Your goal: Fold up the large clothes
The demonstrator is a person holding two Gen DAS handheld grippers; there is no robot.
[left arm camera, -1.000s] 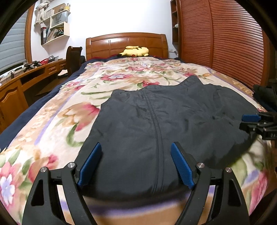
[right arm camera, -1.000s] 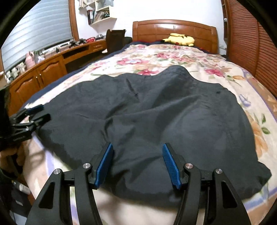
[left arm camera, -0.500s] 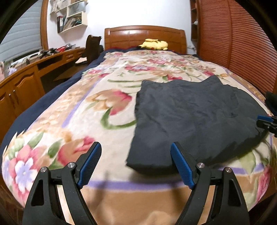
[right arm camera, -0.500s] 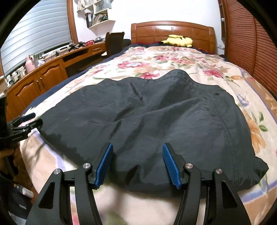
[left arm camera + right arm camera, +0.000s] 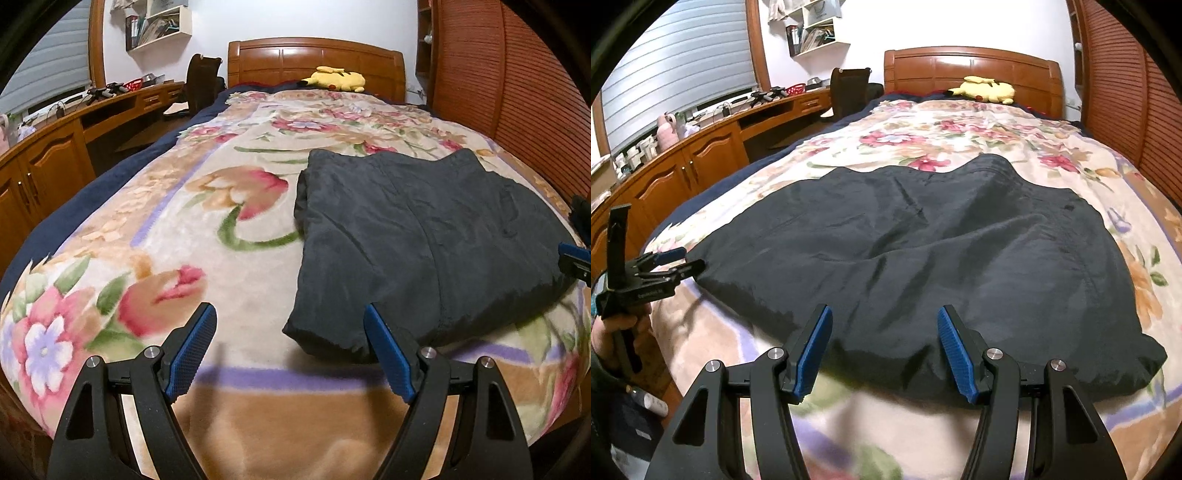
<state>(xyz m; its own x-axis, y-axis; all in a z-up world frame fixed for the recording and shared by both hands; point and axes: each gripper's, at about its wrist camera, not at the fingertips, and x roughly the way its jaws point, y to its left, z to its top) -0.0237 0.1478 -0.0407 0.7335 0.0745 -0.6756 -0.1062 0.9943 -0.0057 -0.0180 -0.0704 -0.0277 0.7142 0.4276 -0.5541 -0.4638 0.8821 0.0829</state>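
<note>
1. Two tongs are hovering at the foot edge of the bed (image 5: 258, 417), and both are standing spread, pinching nothing.
2. One dark garment (image 5: 923, 251) is lying flat on the floral blanket (image 5: 177, 221), near the foot edge and toward the side by the slatted wooden wall (image 5: 517, 92).
3. Its near hem is sitting between the fingers of the right tongs (image 5: 884, 349), probably so that this edge can be taken for a fold.
4. At the garment's near corner, the left tongs (image 5: 290, 349) are waiting just beside the cloth, perhaps lining up the second grasp.
5. Folding is looking not yet finished; the cloth is lying wide, with soft wrinkles.
</note>
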